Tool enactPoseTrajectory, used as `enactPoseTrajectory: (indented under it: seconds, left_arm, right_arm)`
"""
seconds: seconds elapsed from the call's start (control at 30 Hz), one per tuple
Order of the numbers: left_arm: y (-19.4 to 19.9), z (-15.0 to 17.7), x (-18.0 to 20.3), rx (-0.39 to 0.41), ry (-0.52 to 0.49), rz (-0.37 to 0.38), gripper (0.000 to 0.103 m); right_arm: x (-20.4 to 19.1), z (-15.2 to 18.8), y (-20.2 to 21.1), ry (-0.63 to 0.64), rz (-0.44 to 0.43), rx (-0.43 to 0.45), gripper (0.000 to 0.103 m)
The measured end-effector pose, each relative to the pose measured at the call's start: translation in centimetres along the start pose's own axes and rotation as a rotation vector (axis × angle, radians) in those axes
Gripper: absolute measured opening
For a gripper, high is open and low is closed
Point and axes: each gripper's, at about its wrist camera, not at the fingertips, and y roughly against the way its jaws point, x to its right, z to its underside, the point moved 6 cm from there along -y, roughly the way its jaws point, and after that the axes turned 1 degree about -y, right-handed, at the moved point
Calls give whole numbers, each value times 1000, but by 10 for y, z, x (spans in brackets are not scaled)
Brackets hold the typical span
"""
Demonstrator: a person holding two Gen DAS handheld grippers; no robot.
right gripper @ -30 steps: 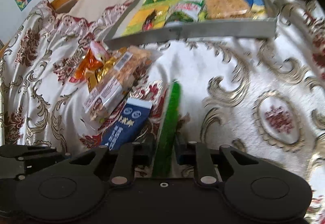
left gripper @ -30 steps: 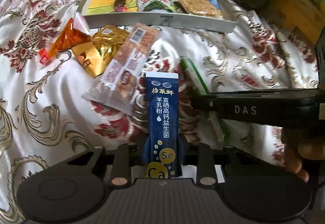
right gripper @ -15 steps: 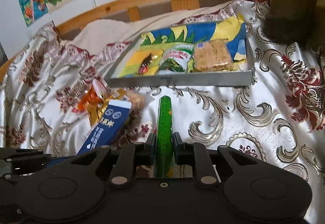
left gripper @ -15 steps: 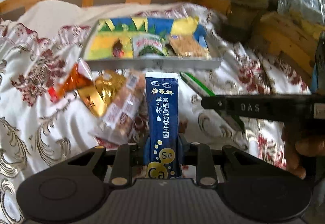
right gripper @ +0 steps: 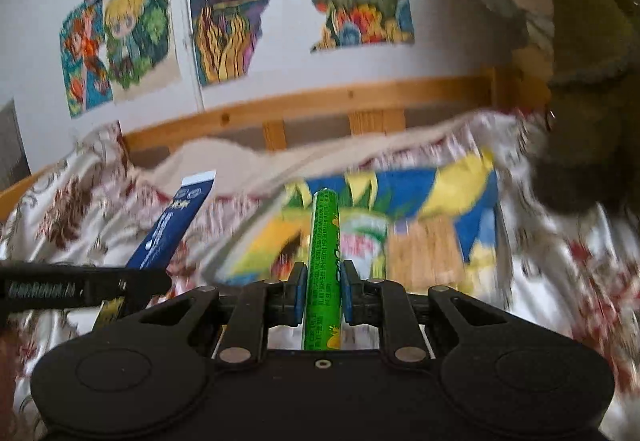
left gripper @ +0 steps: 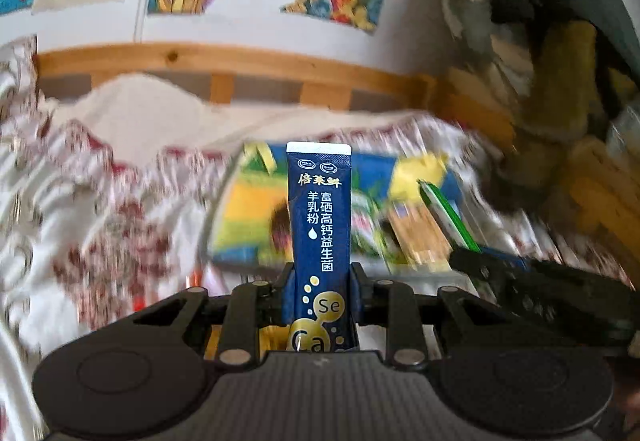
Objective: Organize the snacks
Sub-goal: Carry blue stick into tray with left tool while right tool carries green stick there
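My left gripper (left gripper: 320,277) is shut on a dark blue stick sachet (left gripper: 320,225) with white Chinese print, held upright above the bed. My right gripper (right gripper: 323,281) is shut on a thin green stick packet (right gripper: 325,261), also held up. Each held item shows in the other view: the green packet (left gripper: 448,217) at right, the blue sachet (right gripper: 172,225) at left. Beyond both lies the shallow grey tray (left gripper: 400,169) with a colourful liner, blurred, holding a few snack packets (right gripper: 424,253).
The bed carries a white floral quilt (left gripper: 100,225). A wooden bed rail (right gripper: 320,109) and a wall with cartoon posters (right gripper: 236,9) stand behind. Dark and yellow plush things (right gripper: 580,101) crowd the right side near the tray.
Both grippers have lifted and tilted up with their packets, moving toward the tray. The loose snacks on the quilt have dropped out of view and the wall posters have come in.
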Motion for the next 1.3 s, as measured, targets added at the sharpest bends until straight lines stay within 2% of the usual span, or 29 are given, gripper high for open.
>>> enactPoseTrajectory:
  seconds: [0.17,0.33,0.47,0.67,1.03,1.3]
  left_arm:
    - [-46,-38,-3,41,13,-21,29]
    - [-102,-58,-4,30,43,-47,29]
    - [-145,-60,-5,-12,70,-73,29]
    - [-187,-47,-12,-95,70,-119,29]
    - [-206,-31,-17,-157,62,-149,29]
    - [-210,-27,-18,-189,71,-159,30]
  right_arm:
    - [23,-27,-40,-56,-4,56,19]
    - [46,-44,-84,-100,9,83,19]
    - [57,-46,-113,-181,7,103,19]
    - [60,-29,-147,-174,11,38,19]
    - [47,-2,-172,-111,37,-89,19]
    - [45,1,-174,-98,38,-100,19]
